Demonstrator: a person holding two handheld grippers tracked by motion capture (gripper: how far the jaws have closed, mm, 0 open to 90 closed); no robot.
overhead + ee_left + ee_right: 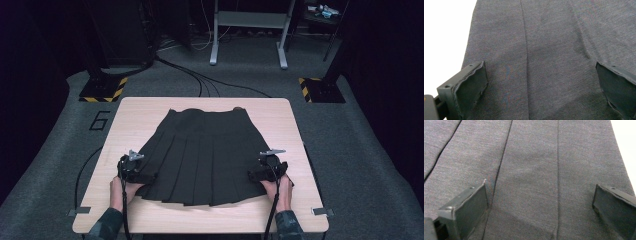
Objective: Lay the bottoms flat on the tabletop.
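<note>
Flat beneath both wide-spread claws, left claw and right claw: dark pleated skirt, spread on the surface. Poised over the near hem corners, nothing gripped yet. Next, probably: lower, pinch each corner, then fold away.

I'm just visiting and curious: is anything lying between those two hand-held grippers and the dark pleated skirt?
Nothing visible. The left gripper and right gripper sit at the near corners of the dark pleated fabric skirt, jaws wide open with cloth directly between them. The light wooden table around it looks bare.
</note>
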